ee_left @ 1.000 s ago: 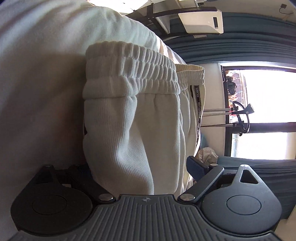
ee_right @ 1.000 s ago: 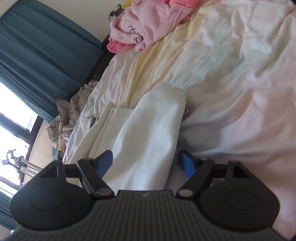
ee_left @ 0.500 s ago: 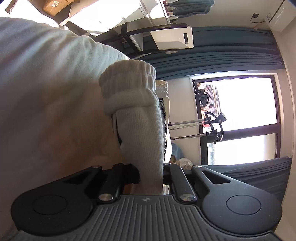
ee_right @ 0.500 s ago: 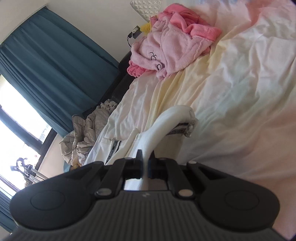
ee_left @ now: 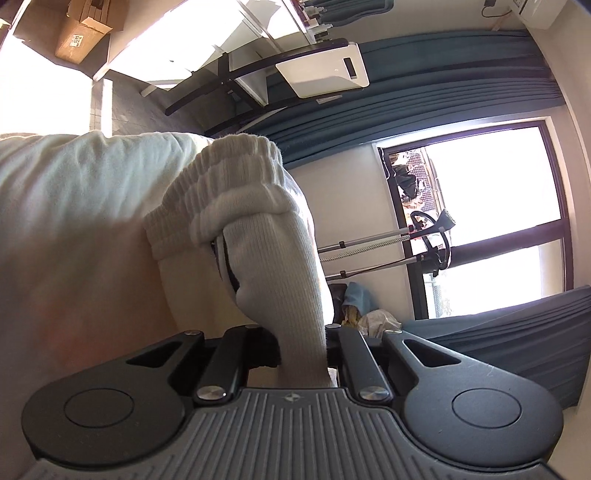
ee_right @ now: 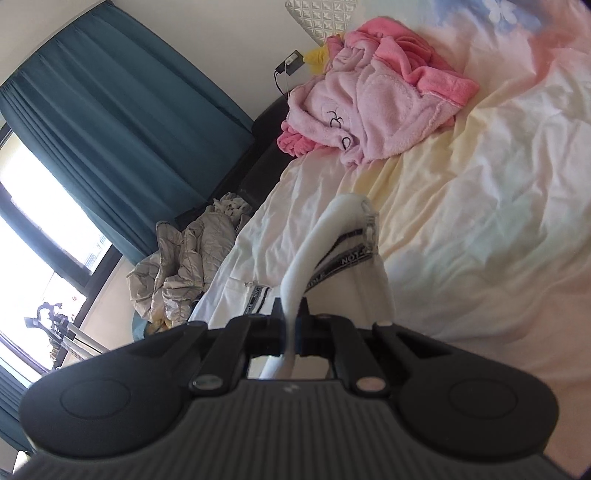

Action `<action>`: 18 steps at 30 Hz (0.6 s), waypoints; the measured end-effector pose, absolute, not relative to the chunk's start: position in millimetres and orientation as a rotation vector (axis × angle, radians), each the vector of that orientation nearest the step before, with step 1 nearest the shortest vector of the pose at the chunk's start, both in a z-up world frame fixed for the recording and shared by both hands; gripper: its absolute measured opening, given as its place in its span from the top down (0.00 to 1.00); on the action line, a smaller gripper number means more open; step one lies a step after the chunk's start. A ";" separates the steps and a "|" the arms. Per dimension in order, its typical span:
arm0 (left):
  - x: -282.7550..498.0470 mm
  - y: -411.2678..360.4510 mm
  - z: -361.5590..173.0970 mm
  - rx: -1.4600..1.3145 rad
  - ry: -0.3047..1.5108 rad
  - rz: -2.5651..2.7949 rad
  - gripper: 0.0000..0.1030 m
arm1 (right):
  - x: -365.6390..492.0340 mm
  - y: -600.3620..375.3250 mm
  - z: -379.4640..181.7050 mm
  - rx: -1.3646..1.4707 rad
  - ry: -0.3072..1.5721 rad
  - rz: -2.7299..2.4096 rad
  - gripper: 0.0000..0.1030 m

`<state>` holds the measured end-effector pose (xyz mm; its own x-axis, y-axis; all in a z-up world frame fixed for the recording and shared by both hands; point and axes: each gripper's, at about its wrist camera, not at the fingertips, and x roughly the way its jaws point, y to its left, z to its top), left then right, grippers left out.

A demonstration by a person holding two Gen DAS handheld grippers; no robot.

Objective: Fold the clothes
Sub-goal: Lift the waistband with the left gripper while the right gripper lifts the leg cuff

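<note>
A bedroom is showing in both views, with teal curtains (ee_right: 122, 122) hanging beside a bright window (ee_left: 491, 221) and a wide bed (ee_right: 480, 206) lying under a pale, rumpled sheet. A cardboard box (ee_left: 83, 31) is sitting on the floor at the far side of the left view; what it holds cannot be told. A pink fleece robe (ee_right: 369, 110) is lying heaped on the bed near the wall, well apart from the cream sweatpants (ee_right: 332, 251), and a crumpled beige quilt (ee_right: 184, 266) is slumping beside the bed under the window. Two metal poles (ee_left: 369, 251) are leaning by the window frame.

The left tongs (ee_left: 301, 354) are clamping a bunched fold of the sweatpants just below the ribbed elastic waistband (ee_left: 225, 195), which is rising in front of the lens and hiding part of the room. The right tongs (ee_right: 291, 325) are pinching a thin edge of the same garment, its black lettered stripe (ee_right: 341, 264) draping down onto the bed.
</note>
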<state>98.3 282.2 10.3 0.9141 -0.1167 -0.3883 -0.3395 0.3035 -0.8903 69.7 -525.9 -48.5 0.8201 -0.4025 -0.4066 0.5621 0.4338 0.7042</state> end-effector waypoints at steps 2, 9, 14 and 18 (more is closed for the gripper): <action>131.5 279.5 18.0 -1.217 0.428 0.176 0.88 | 103.8 -529.5 -40.2 0.926 0.195 -0.586 0.95; 271.2 264.6 19.4 -1.038 0.445 0.223 0.87 | 249.2 -538.6 -30.1 0.805 0.231 -0.541 0.95; 354.3 244.5 -0.9 -0.869 0.498 0.252 0.86 | 343.8 -544.5 -58.4 0.694 0.316 -0.534 0.94; 390.4 237.4 -17.5 -0.788 0.554 0.268 0.84 | 407.7 -549.3 -93.5 0.618 0.414 -0.529 0.93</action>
<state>390.4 237.4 -17.5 0.8256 0.0249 -0.5638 -0.4267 0.6813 -0.5948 407.7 -549.3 -93.5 0.7898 -0.3391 -0.5112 0.5776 0.6916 0.4337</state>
